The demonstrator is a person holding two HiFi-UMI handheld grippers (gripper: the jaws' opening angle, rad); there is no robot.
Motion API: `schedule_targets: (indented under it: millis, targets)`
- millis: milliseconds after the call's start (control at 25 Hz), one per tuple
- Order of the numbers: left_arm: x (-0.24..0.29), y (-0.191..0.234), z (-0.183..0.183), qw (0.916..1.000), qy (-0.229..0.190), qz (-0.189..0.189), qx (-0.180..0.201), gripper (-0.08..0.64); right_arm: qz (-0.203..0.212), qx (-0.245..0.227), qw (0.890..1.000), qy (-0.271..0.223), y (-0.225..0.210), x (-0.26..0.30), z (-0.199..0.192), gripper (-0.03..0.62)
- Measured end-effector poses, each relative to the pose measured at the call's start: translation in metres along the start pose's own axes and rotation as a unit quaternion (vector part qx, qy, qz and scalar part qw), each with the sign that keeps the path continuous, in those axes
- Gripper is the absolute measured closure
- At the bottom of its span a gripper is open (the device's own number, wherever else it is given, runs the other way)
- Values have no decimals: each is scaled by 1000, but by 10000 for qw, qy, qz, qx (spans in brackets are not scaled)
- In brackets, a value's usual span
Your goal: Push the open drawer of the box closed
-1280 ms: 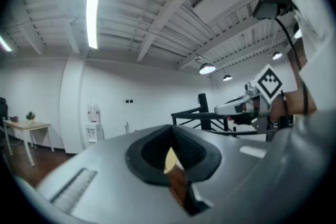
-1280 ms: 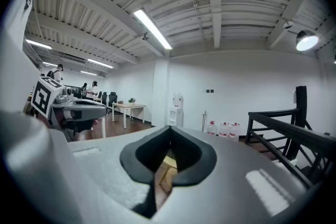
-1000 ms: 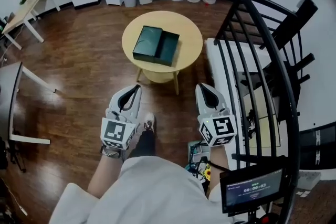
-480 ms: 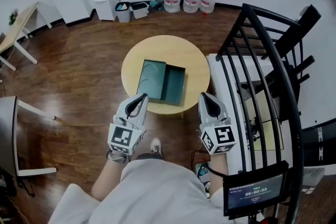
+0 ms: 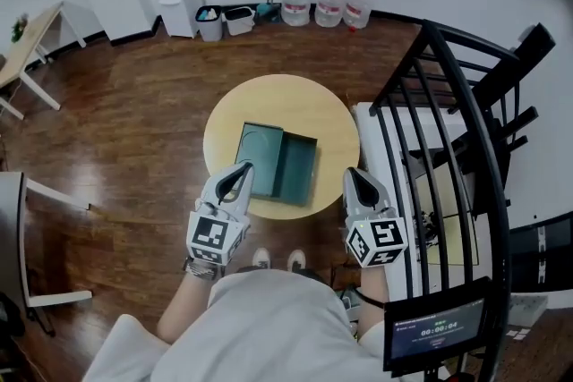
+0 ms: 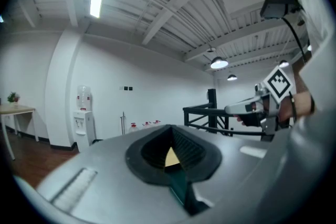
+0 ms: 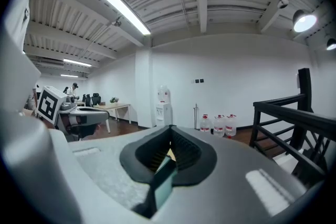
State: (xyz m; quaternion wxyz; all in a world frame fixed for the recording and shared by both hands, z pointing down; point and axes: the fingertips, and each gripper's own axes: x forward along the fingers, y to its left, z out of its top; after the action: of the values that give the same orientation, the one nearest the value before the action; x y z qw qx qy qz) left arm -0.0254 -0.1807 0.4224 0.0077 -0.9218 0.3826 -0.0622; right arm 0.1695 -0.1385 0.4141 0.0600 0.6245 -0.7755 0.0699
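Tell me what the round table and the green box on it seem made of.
Round table: probably pale wood or laminate, matte; even tan top, no glare.
Green box: perhaps rigid cardboard, satin finish; soft sheen on top, but too small to confirm.

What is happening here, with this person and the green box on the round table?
A person stands at the round table with a hand-held gripper in each hand. On the table lies a dark green box, and its drawer is pulled out toward the right in the head view. The left hand-held gripper and the right hand-held gripper are both shut and hold nothing. They are by the table's near edge, and the drawer is not yet pushed in.
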Motion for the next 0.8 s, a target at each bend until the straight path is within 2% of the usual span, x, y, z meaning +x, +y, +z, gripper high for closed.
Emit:
schedule_targets:
  millis: [160, 320, 440, 560, 640, 800]
  targets:
    - [3, 6, -2, 9999, 57, 125, -30, 552, 198, -113, 9996, 170, -3, 12, -3, 591]
    - [9, 12, -12, 9996, 248, 136, -50, 552, 313, 311, 9964, 720, -6, 26, -24, 590]
    - [9, 18, -21, 9992, 357, 117, -107, 552, 257, 208, 9959, 846, -2, 30, -32, 590]
    - [9, 18, -42, 9973, 623, -250, -306, 539, 351, 374, 9926, 1102, 9, 33, -43, 589]
    - [9, 20, -59, 9935, 877, -505, -529, 490, 388, 463, 9895, 1315, 15, 34, -51, 589]
    - [8, 29, -85, 9889, 1251, -628, -506, 479, 446, -76, 9850, 1663, 16, 31, -69, 589]
